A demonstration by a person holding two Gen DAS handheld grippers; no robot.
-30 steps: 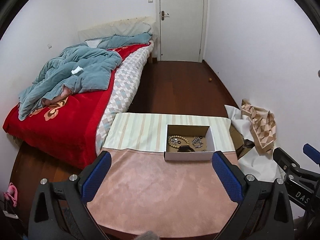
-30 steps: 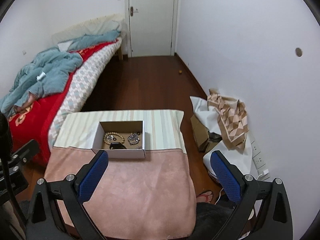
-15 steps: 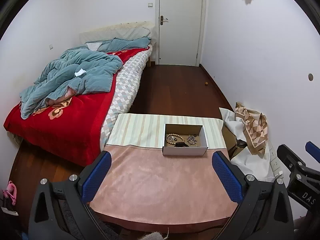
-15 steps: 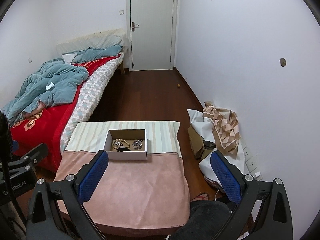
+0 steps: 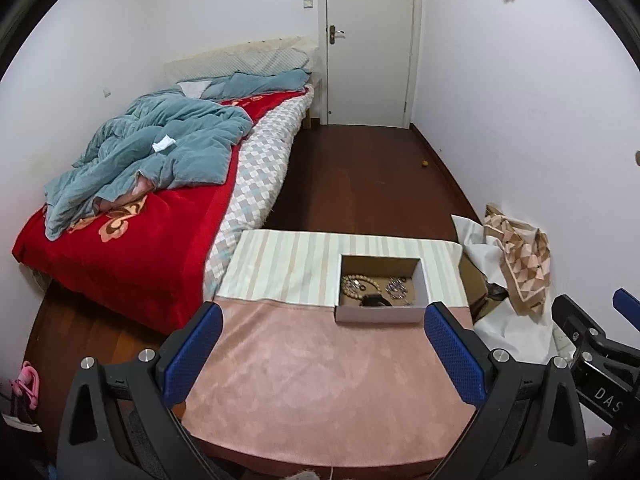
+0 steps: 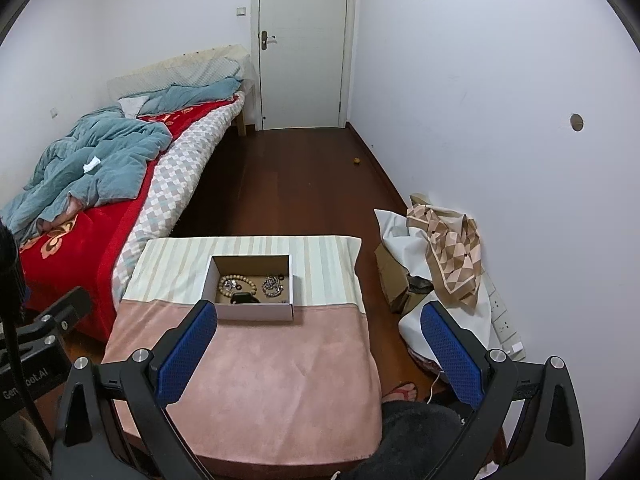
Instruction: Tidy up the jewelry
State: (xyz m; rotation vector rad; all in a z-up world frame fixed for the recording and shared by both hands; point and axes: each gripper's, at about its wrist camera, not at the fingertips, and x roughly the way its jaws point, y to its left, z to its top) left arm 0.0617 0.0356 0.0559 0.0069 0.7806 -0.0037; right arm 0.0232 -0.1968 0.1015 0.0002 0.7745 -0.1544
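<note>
A small white cardboard box point(image 5: 378, 314) stands open on the table, where the striped cloth meets the pink cloth point(image 5: 320, 380). Inside lie a beaded bracelet point(image 5: 355, 282), a silvery chain piece point(image 5: 396, 287) and a dark item point(image 5: 372, 300). My left gripper point(image 5: 322, 315) hovers open and empty over the pink cloth, short of the box. My right gripper point(image 6: 319, 310) is also open and empty, with the box point(image 6: 256, 313) just past its left fingertip. The beaded bracelet point(image 6: 236, 282) and the chain piece point(image 6: 273, 285) also show in the right wrist view.
A bed point(image 5: 132, 248) with a red cover and blue quilt stands left of the table. Bags and a patterned cloth point(image 6: 448, 256) lie against the right wall, above a power strip point(image 6: 506, 322). A person's dark-clad knee point(image 6: 416, 424) and a sandal point(image 6: 402, 390) are near the table's right corner. A shut door point(image 5: 368, 40) is beyond.
Both grippers drew back and rose from the box, then eased slightly closer again. Both stayed open. The box and its jewelry have not moved.
</note>
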